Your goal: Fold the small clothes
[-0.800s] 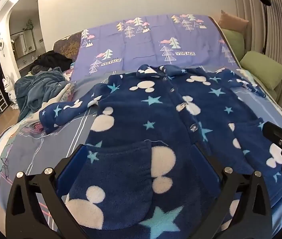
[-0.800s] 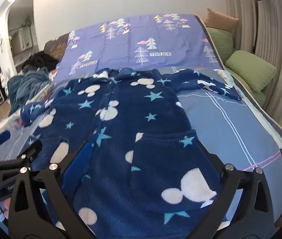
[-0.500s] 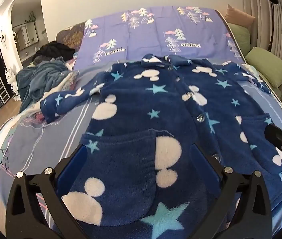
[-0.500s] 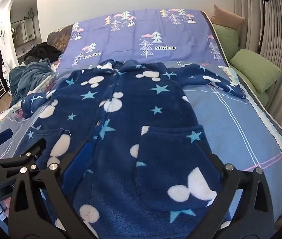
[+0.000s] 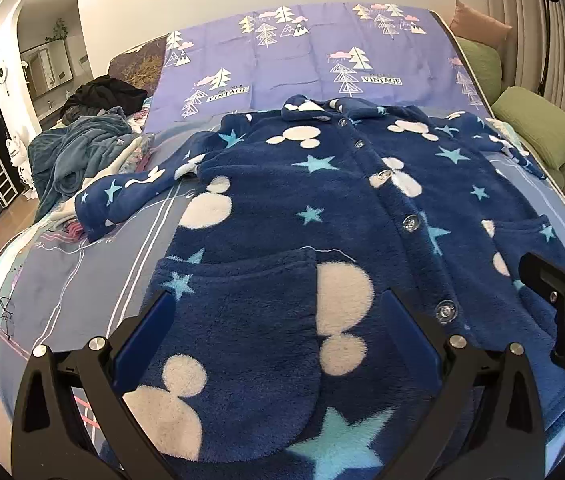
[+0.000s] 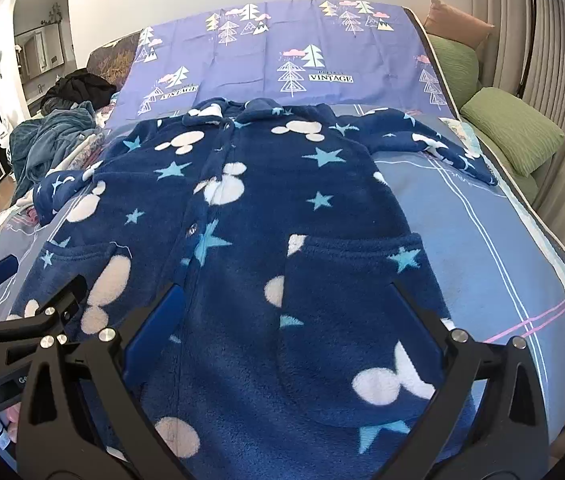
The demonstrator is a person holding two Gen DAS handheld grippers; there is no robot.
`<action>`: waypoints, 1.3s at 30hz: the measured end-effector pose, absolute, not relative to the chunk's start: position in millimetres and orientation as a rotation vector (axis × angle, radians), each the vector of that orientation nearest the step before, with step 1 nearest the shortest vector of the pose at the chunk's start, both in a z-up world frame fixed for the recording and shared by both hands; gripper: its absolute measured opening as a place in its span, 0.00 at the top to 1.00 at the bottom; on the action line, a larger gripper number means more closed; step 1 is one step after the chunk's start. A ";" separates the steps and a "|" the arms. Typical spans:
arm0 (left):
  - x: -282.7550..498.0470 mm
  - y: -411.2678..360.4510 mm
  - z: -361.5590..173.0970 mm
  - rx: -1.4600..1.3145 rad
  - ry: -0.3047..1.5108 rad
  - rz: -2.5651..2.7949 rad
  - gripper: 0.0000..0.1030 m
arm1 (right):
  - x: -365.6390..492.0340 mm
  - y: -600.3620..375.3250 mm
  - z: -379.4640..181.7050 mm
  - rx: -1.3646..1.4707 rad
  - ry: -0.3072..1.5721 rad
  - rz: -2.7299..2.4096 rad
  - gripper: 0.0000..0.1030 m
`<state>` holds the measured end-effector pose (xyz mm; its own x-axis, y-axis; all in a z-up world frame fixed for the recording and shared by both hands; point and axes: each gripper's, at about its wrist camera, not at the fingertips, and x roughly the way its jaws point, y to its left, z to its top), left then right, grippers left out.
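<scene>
left gripper (image 5: 276,332) jaws spread wide, right gripper (image 6: 282,320) likewise

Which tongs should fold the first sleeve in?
Probably the right tongs: the navy fleece star-print pajama top has its sleeve spread flat nearer them. Left tongs equally open.

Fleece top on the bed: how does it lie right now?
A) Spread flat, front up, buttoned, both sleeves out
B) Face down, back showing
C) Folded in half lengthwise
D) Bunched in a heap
A: the fleece top lies spread open, its button row fastened and facing up, one sleeve out to each side.
</scene>
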<state>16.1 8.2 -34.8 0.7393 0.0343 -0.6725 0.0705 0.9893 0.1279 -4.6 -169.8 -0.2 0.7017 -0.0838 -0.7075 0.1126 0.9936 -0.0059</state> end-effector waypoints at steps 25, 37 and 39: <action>20.0 15.5 -39.9 0.124 0.752 -0.019 0.01 | 4.9 -166.0 -11.9 0.026 0.821 -0.138 0.02; 19.9 14.2 -41.7 0.131 0.753 -0.030 0.01 | 5.0 -167.2 -13.9 0.029 0.827 -0.142 0.02; 19.7 13.6 -41.4 0.133 0.751 -0.031 0.01 | 5.0 -168.7 -14.3 0.030 0.828 -0.144 0.02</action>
